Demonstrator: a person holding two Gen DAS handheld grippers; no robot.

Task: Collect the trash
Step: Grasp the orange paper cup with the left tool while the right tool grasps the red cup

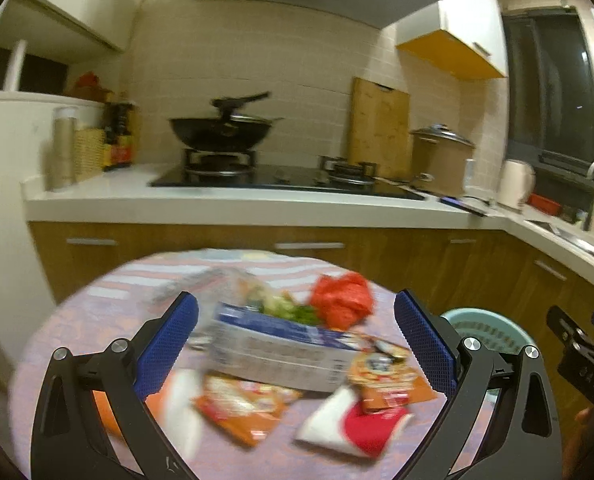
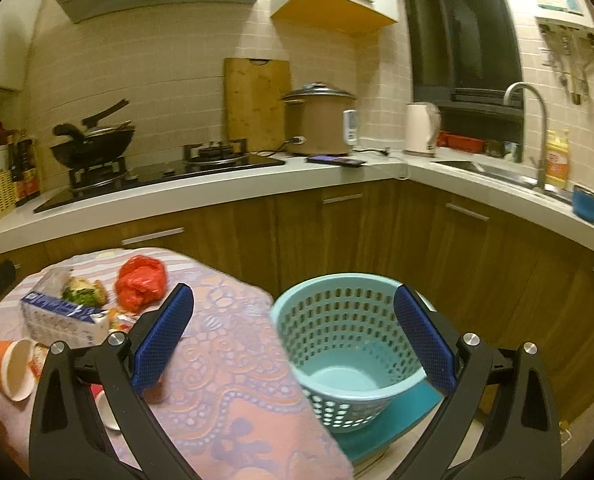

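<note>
Trash: carton [image 1: 281,344], wrappers, red bag [image 1: 343,300] on surface [image 1: 97,312]. Left claw [image 1: 297,344] wide open, empty; straddle carton squarely. Right claw [image 2: 293,344] wide open, empty; basket [image 2: 349,344] at 3 o'clock.

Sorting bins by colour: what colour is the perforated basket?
Light teal basket, seen best in the right wrist view.

Perforated plastic basket [image 2: 349,344]; patterned woven tablecloth [image 2: 225,380]; glossy printed carton [image 1: 273,348]; crinkled red plastic bag [image 1: 343,300].

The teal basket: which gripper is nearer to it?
Right. The right gripper hangs open just above the teal basket; the left gripper is open over the table's trash, beside it.
</note>
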